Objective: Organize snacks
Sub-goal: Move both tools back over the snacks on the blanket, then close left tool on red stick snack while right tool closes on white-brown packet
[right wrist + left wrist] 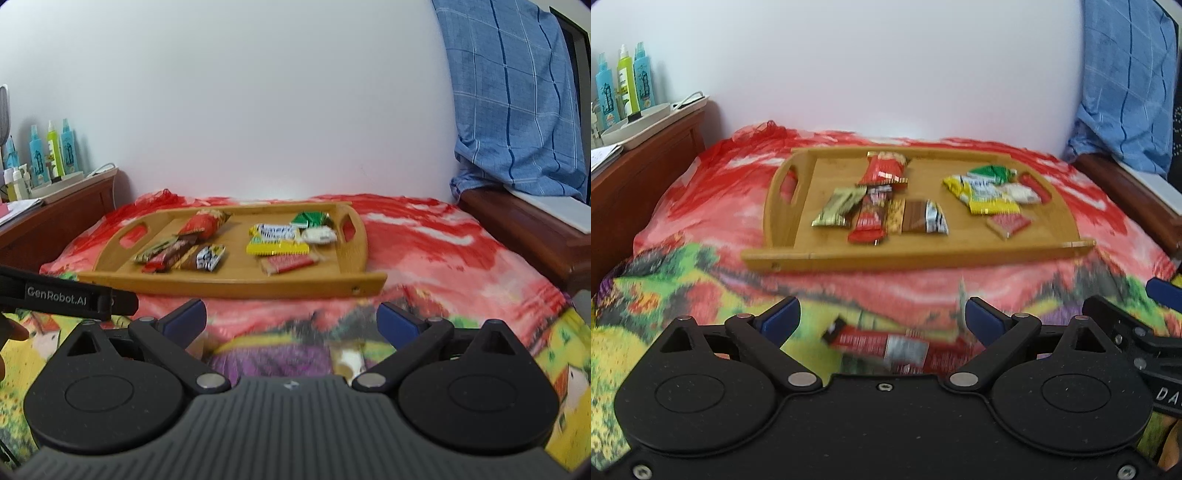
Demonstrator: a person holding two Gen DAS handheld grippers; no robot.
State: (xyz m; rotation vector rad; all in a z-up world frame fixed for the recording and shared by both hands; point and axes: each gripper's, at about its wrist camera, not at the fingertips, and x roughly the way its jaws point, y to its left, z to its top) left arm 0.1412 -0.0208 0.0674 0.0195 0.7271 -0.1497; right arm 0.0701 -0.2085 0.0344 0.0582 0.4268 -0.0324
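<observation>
Left gripper (882,319): low over the bedspread (701,280), jaws wide, red snack bar (897,349) lying between them, ungripped.
Right gripper (291,319): level beside it, jaws wide, empty.
Wooden tray (923,251): ahead, holding snack packets.

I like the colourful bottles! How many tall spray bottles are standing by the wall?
3. They stand in a row on the shelf at the far left: a blue bottle, a yellow-green bottle in the middle, and another blue bottle. Smaller white bottles stand nearby, and more may be hidden.

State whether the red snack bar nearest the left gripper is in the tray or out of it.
Out: the red snack bar lies on the bedspread, between the open left gripper fingers, short of the wooden tray.
</observation>
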